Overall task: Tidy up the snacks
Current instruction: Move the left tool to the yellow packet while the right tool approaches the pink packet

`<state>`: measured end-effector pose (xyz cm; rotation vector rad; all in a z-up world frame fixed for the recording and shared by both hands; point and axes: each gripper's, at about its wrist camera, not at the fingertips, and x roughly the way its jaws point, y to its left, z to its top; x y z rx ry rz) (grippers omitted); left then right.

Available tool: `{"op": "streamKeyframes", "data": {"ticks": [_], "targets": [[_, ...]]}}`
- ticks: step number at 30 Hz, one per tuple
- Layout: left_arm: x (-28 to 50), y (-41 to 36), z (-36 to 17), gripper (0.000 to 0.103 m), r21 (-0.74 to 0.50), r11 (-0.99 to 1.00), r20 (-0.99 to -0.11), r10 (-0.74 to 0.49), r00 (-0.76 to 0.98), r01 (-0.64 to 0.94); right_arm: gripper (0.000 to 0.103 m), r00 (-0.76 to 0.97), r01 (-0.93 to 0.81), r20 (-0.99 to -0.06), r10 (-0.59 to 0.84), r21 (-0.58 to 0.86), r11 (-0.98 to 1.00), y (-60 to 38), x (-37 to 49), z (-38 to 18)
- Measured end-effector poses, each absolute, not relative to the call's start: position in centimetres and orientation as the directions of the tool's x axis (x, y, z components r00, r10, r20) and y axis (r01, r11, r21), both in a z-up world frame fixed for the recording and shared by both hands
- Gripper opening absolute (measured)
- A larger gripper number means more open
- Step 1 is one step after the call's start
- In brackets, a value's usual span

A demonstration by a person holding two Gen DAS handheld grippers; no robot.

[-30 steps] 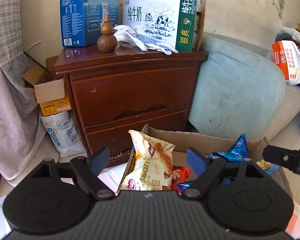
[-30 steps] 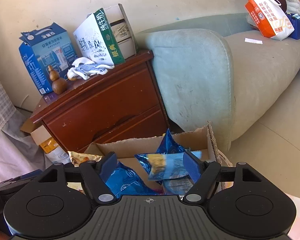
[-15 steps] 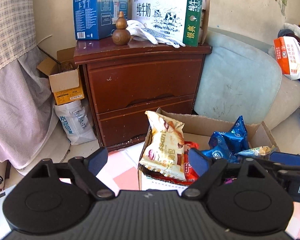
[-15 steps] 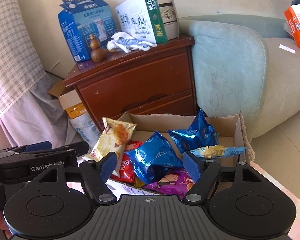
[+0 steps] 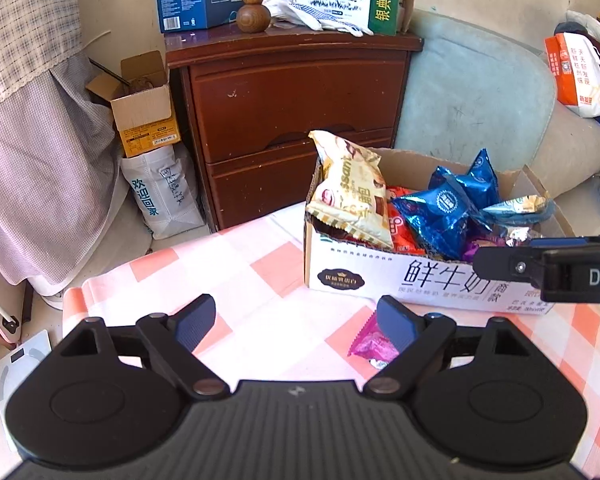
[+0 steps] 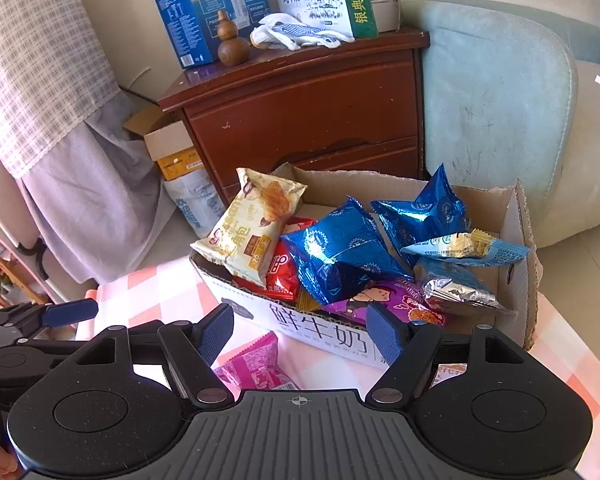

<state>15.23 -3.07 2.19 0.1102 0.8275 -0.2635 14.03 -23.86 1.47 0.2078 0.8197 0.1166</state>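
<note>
- A pink-checked tablecloth (image 5: 260, 276) covers the table, near a wooden nightstand (image 5: 296, 96) and sofa (image 6: 496, 92).
- The snack box (image 6: 520, 280) holds two blue packets; one pink packet (image 6: 256, 368) lies beside it.
- Left gripper (image 5: 296, 320) and right gripper (image 6: 300, 328): both spread, empty.

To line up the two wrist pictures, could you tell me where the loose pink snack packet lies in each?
Left wrist: pink snack packet lower right, beside the inner finger.
Right wrist: lower centre-left, on the tablecloth.
Shared landmark: cardboard box just behind it.
</note>
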Motion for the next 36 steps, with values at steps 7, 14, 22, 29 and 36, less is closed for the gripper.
{"op": "streamKeyframes", "data": {"ticks": [7, 14, 22, 29, 36], "targets": [[12.6, -3.3, 0.9, 0.087, 0.030, 0.936, -0.760, -0.206, 0.617, 0.349, 0.074, 0.635, -0.065, -0.742, 0.214, 0.225, 0.972, -23.2, 13.6, 0.4], [10.0, -3.2, -1.0, 0.087, 0.024, 0.901, -0.787, -0.250, 0.563, 0.434, 0.074, 0.584, -0.090, -0.775, 0.241, 0.233, 0.968, -22.9, 13.3, -0.8], [8.0, -3.3, -2.2, 0.087, -0.027, 0.858, -0.792, -0.331, 0.513, 0.513, 0.074, 0.521, -0.100, -0.814, 0.256, 0.240, 0.966, -21.5, 13.6, -3.1], [7.0, -3.6, -2.6, 0.087, -0.022, 0.811, -0.787, -0.375, 0.490, 0.585, 0.074, 0.487, -0.123, -0.837, 0.251, 0.219, 0.968, -19.9, 14.6, -4.8], [5.9, -3.9, -3.8, 0.087, -0.002, 0.744, -0.805, -0.398, 0.440, 0.668, 0.074, 0.482, -0.117, -0.851, 0.208, 0.173, 0.978, -19.0, 15.6, -6.0]]}}
